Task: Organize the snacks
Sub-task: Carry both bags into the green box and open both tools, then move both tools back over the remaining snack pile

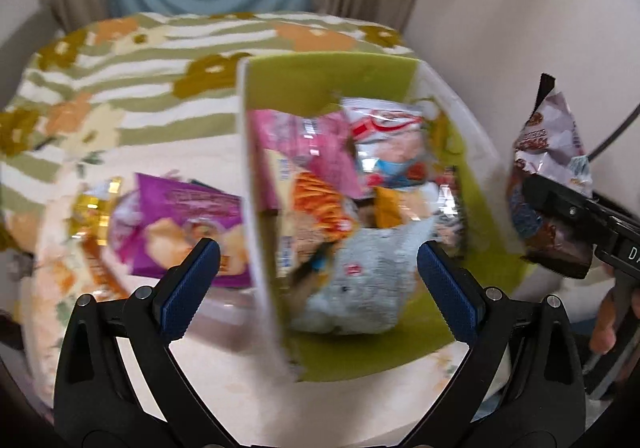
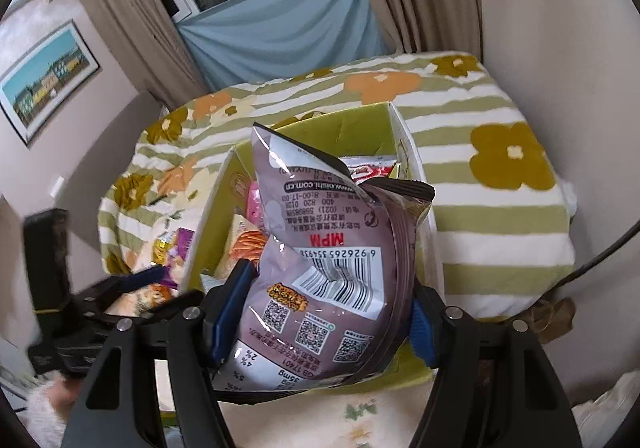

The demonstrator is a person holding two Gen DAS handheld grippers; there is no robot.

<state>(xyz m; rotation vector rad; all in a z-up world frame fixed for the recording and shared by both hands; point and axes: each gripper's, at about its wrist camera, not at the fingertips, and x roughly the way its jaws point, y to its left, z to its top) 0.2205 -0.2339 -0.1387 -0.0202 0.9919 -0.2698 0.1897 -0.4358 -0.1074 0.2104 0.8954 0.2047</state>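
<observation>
A brown snack bag [image 2: 320, 268] is being clamped between the pads of the right gripper [image 2: 320, 322], beside the green-lined box [image 1: 472, 184]. The left gripper [image 1: 318, 280] is being held spread wide above that box's packets, nothing gripped. Farther off, a purple packet [image 1: 188, 224] is lying on the flowered bedspread [image 1: 132, 88].

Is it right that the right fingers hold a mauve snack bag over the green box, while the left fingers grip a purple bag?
Not quite. The left wrist view shows the left gripper open and empty; the purple bag lies outside the green box. The right gripper does hold the mauve snack bag.

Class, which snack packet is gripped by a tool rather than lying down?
The mauve-brown foil packet with a barcode, pinched upright in the right tool; others lie loose.
</observation>
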